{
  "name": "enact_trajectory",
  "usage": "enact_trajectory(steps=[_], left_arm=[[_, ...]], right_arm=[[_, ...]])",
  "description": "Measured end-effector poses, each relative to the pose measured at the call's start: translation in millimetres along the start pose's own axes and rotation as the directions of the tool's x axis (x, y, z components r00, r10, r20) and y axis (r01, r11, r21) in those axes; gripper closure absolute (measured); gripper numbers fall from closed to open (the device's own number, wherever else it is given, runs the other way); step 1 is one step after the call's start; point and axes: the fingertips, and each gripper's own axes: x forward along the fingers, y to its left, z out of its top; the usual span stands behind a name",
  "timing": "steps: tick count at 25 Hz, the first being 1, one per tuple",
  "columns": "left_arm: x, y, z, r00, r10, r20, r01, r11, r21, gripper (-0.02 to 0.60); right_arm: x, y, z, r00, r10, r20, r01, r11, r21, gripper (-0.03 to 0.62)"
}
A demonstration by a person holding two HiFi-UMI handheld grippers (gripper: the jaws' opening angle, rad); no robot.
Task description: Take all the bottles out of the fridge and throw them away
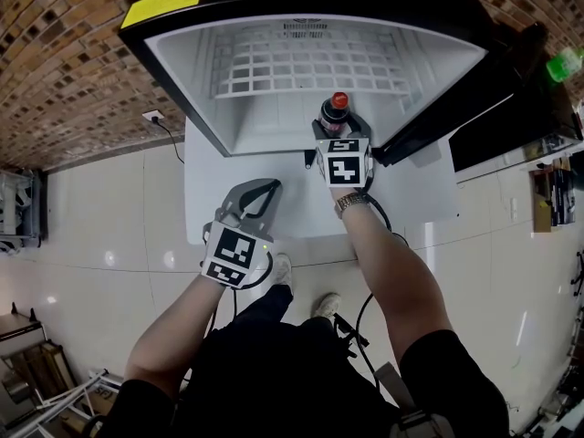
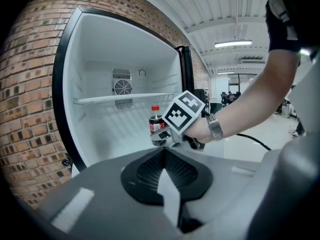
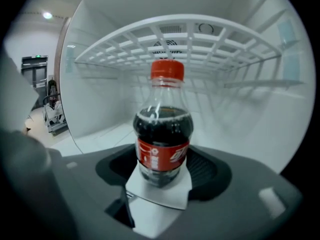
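A small cola bottle with a red cap and red label stands upright at the front of the open white fridge, below the wire shelf. My right gripper is shut on the cola bottle, its jaws pressing the lower body. In the left gripper view the bottle shows just beyond the right gripper. My left gripper hangs outside the fridge, lower and to the left, shut with nothing in it; its pads meet. No other bottle shows inside the fridge.
The black fridge door stands open to the right. A green bottle sits on furniture at the far right. Brick wall with a socket is on the left. A white slab lies under the fridge front.
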Motion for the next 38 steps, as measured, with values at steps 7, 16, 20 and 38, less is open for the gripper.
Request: enact_trajectory(steps=[7, 16, 20, 38], left_arm=[[0, -12, 2, 1.0, -0.007, -0.002, 0.007, 1.0, 0.0, 0.578], [2, -63, 7, 0.999, -0.042, -0.002, 0.042, 0.999, 0.012, 0.578], [5, -100, 14, 0.998, -0.07, -0.003, 0.071, 0.997, 0.029, 0.578], [85, -378, -7, 0.938, -0.329, -0.11, 0.336, 0.94, 0.057, 0.578]], right_arm=[[-24, 4, -9, 1.0, 0.023, 0.008, -0.023, 1.0, -0.013, 0.287], [-90, 8, -30, 0.997, 0.058, 0.045, -0.058, 0.998, -0.006, 0.289], [-132, 1, -53, 0.997, 0.059, 0.054, -0.059, 0.998, 0.005, 0.289], [-314, -114, -314, 0.989, -0.003, -0.148, 0.03, 0.984, 0.177, 0.289]])
